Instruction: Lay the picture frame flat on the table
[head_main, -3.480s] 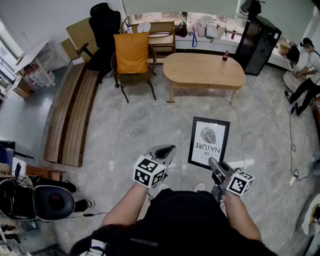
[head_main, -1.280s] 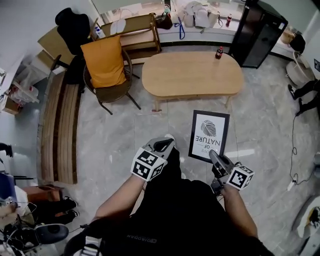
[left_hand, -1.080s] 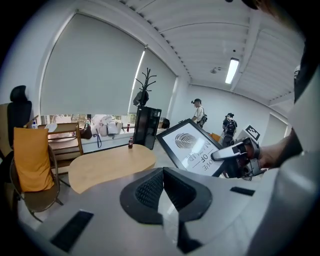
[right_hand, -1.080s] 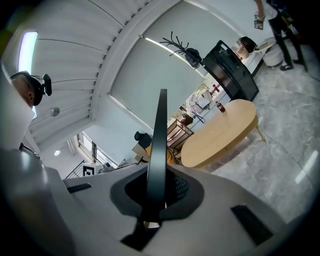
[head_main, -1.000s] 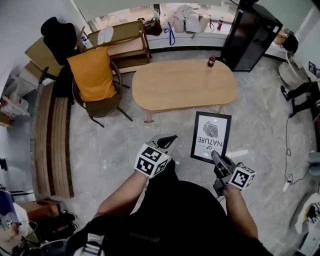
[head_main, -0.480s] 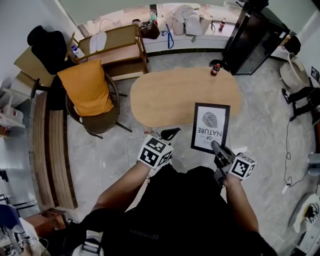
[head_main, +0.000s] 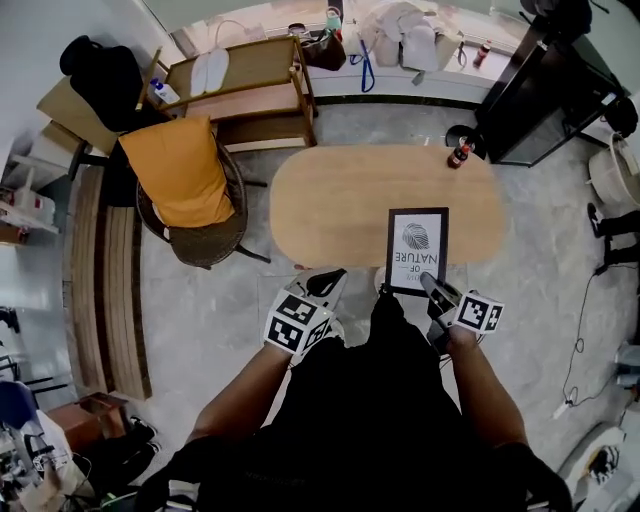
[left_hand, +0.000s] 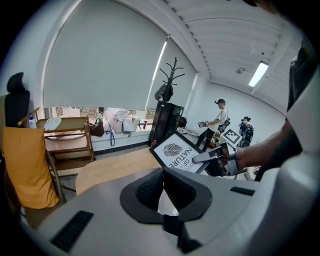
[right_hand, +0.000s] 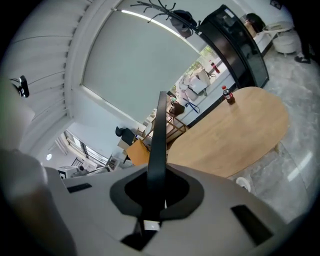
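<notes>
The picture frame (head_main: 417, 248) is black with a white leaf print. It hangs over the near right part of the oval wooden table (head_main: 340, 200), with my right gripper (head_main: 428, 283) shut on its lower edge. In the right gripper view the frame (right_hand: 159, 135) shows edge-on, rising out of the jaws of the right gripper (right_hand: 155, 192), with the table (right_hand: 235, 135) beyond. My left gripper (head_main: 335, 278) is left of the frame at the table's near edge. It is shut and holds nothing. The left gripper view shows its jaws together (left_hand: 162, 175) and the tilted frame (left_hand: 177, 152) ahead.
A dark bottle (head_main: 458, 155) stands at the table's far right end. A chair with an orange cushion (head_main: 180, 175) is to the left. A wooden shelf (head_main: 250, 90) and a black cabinet (head_main: 560, 90) stand beyond. A slatted bench (head_main: 105, 290) runs along the left.
The view has closed in on the table. The frame, still in my right gripper, went from over the floor to over the table's near edge. The left gripper came along beside it.
</notes>
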